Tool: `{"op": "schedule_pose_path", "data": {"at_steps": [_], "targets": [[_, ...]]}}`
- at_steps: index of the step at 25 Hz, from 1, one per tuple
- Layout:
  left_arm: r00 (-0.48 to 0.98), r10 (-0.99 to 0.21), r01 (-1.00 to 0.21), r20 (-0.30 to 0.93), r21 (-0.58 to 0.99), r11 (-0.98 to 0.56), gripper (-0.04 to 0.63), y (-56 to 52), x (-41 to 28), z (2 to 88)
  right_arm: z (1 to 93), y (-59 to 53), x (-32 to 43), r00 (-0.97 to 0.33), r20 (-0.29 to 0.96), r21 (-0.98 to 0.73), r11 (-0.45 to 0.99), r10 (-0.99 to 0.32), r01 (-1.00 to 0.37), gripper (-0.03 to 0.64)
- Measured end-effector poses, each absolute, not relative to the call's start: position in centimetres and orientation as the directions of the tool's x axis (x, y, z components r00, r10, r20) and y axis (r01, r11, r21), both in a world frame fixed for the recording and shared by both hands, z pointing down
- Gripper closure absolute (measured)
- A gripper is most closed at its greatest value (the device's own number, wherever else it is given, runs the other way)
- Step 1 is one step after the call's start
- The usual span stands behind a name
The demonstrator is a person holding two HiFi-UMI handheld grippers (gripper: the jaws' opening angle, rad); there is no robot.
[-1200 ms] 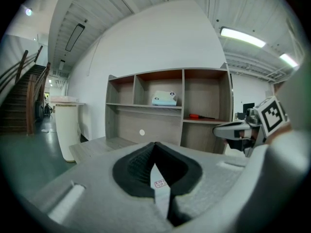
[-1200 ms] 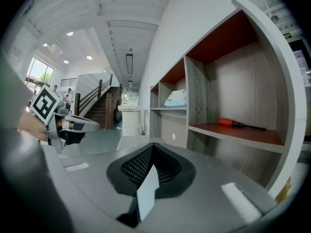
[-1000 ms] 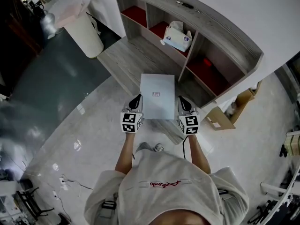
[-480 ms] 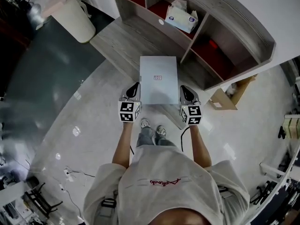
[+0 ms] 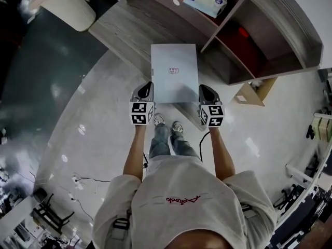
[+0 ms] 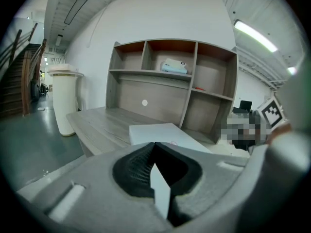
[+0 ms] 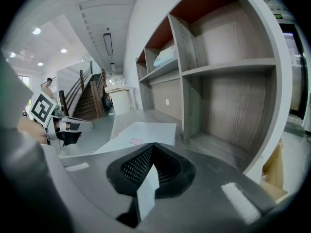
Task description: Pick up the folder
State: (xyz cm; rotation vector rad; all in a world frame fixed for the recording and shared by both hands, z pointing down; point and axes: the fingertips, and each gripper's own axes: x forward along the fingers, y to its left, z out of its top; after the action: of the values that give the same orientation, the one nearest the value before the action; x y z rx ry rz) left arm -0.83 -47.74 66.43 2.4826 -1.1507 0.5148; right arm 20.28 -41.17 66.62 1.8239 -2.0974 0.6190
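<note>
Grey wood desk (image 5: 124, 27), cubby shelves (image 5: 270, 38), glossy floor (image 5: 93, 123); left gripper (image 5: 149, 87), right gripper (image 5: 204, 88) each pinch folder (image 5: 174, 61) edge.

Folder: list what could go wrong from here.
1. The left gripper and right gripper pinch the folder only along its near edge. Most of it juts out ahead, so it may sag or slip free.
2. Its far right corner lies close to the shelf upright; a drift that way could knock it.
3. If the two hands move unevenly, the thin folder could twist or crease.
</note>
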Motion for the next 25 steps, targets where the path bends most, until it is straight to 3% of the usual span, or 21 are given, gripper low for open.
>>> {"op": "schedule_pose_path", "data": {"at_steps": [8,10,13,15,25], "targets": [[0.59,-0.62,-0.797,0.517,0.247,-0.552,0.595,-48.3,-1.8,71.3,70.6,-41.6,20.2,-0.165,0.516,-0.205,0.066,-0.841,-0.977,0.609],[0.602,-0.603,-0.791,0.524,0.283,-0.543,0.496,-48.2,-1.8,72.3,71.1,-41.5,20.3,-0.172,0.505,-0.243,0.052,-0.846,-0.969,0.609],[0.62,-0.576,-0.779,0.532,0.336,-0.529,0.443,-47.8,-1.7,73.6,71.7,-41.4,20.5,-0.193,0.483,-0.316,0.035,-0.854,-0.948,0.602],[0.633,-0.56,-0.77,0.535,0.364,-0.524,0.403,-47.5,-1.7,74.2,72.2,-41.3,20.4,-0.209,0.478,-0.365,0.024,-0.853,-0.931,0.472],[0.685,-0.481,-0.726,0.548,0.454,-0.516,0.276,-47.3,0.4,76.8,75.9,-42.1,20.1,-0.263,0.529,-0.453,-0.007,-0.807,-0.891,0.304]]}}
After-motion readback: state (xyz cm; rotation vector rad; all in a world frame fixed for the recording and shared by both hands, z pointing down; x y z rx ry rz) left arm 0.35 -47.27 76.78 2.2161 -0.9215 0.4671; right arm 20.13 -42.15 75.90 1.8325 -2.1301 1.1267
